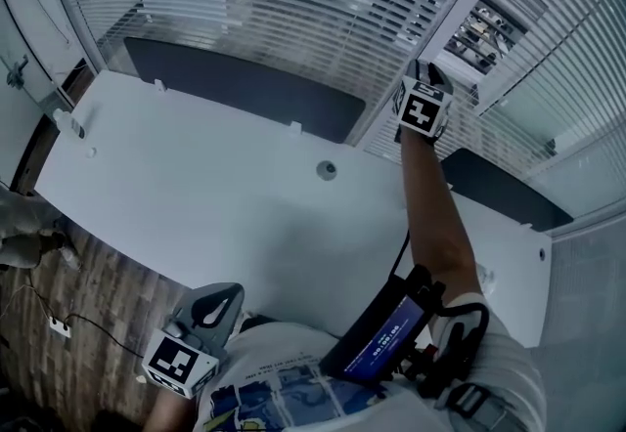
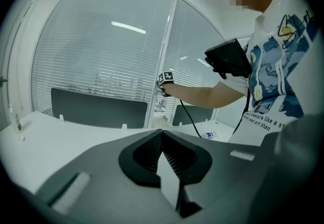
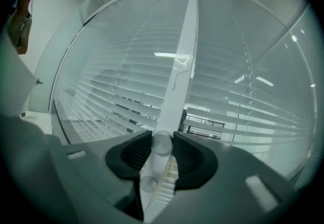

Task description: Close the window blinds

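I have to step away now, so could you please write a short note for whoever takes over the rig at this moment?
The left tool is shut and empty, held low.
The right tool is up at the window post, jaws apart around the knob; no firm grip evident.
The blinds are not closed: the outside shows through them.
Done: knob reached. Left: clamp the knob and probably turn it until the blinds shut.

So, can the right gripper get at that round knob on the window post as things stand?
Probably yes. The right gripper is up at the window post, and the knob sits between its spread jaws with nothing in the way. Whether the pads press on it is unclear.
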